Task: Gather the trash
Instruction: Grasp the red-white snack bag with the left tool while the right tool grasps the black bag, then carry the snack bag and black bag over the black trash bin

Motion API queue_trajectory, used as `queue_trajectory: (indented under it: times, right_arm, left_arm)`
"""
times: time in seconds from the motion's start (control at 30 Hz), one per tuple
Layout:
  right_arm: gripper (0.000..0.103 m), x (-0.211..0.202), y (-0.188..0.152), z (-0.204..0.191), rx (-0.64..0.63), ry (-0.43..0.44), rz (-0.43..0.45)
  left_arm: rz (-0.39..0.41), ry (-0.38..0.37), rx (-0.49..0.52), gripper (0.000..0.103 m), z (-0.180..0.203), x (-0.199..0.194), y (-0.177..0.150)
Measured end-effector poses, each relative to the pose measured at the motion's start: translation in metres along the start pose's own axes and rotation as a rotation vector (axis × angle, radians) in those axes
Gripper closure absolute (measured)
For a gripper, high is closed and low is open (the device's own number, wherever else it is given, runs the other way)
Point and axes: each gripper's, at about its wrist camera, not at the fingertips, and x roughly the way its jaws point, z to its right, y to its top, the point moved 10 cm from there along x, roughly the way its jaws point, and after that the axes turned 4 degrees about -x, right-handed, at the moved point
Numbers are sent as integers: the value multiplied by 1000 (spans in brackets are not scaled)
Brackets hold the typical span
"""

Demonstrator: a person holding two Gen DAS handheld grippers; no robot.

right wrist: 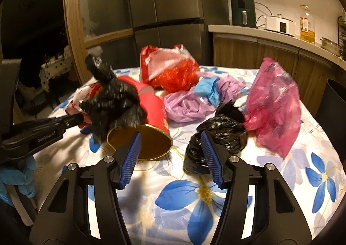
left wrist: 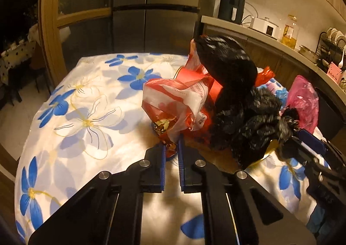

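A red-and-white plastic bag is pinched in the nearly closed left gripper, apparently for collection. The right gripper is spread above the surface, near a black bag.

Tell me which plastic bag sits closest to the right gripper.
The black bag beside the right gripper, just past its right finger. The pink bag, purple bag and red bag all lie farther back.
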Motion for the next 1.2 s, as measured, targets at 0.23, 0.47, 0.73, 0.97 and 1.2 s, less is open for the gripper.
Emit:
queue_trajectory:
  times: [0.23, 0.47, 0.73, 0.97, 1.2]
  right_arm:
    - [46, -27, 22, -2, 53, 115, 78]
    - [46, -16, 31, -34, 26, 204, 50]
    - [48, 3, 23, -60, -21, 231, 1]
    - [90, -4, 20, -64, -42, 247, 17]
    - [91, -49, 40, -41, 23, 250, 129]
  left_arm:
    - [0, -40, -37, 94, 5, -20, -18]
    - [-26, -42, -58, 94, 7, -27, -40]
    - [-31, -52, -59, 94, 11, -31, -47]
    - [-21, -42, -65, 94, 10, -39, -49]
    - [37, -20, -78, 94, 8, -63, -40]
